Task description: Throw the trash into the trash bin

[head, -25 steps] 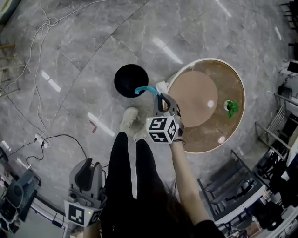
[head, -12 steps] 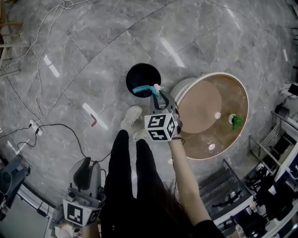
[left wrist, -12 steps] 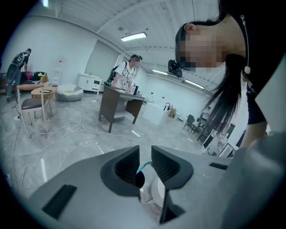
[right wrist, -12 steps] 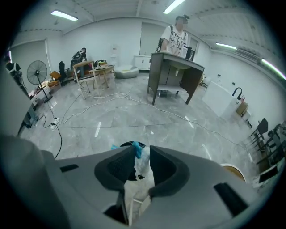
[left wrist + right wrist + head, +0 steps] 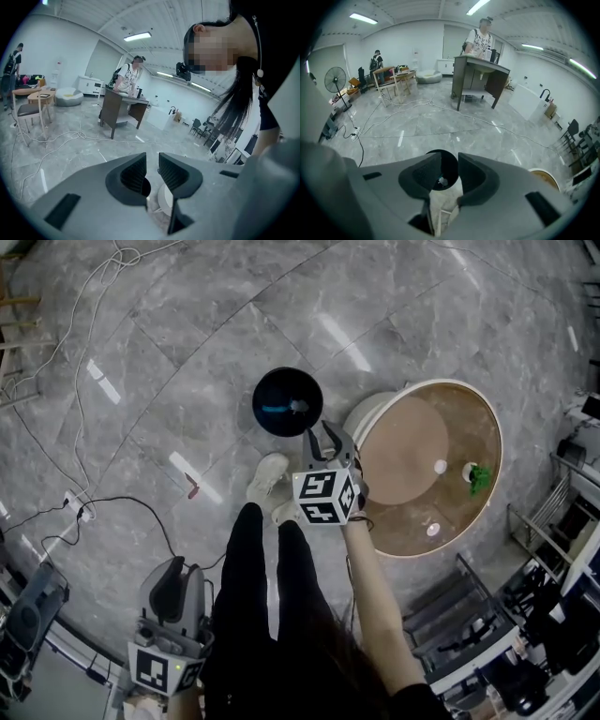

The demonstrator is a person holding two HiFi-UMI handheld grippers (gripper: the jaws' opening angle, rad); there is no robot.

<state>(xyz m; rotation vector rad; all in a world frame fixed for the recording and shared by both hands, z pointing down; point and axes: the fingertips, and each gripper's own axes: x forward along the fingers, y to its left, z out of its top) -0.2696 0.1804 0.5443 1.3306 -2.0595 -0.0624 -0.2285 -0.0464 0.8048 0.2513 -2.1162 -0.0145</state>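
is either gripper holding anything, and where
Nothing is held. The right gripper, jaws just opened, hangs empty by the trash bin; the left gripper is empty too.

Wearer: black trousers (image 5: 246, 587), off-white shoes (image 5: 264, 480) at 12 o'clock of them, long dark hair (image 5: 328, 662). Left gripper (image 5: 180, 568): grey shell, black-and-white marker cube (image 5: 161, 671) (square patterns).

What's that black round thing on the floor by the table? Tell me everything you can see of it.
The trash bin is a round, black, open-topped container, seen from above. It stands upright on the grey stone floor, close beside the white base of the round table. A blue scrap and a small pale scrap lie inside it.
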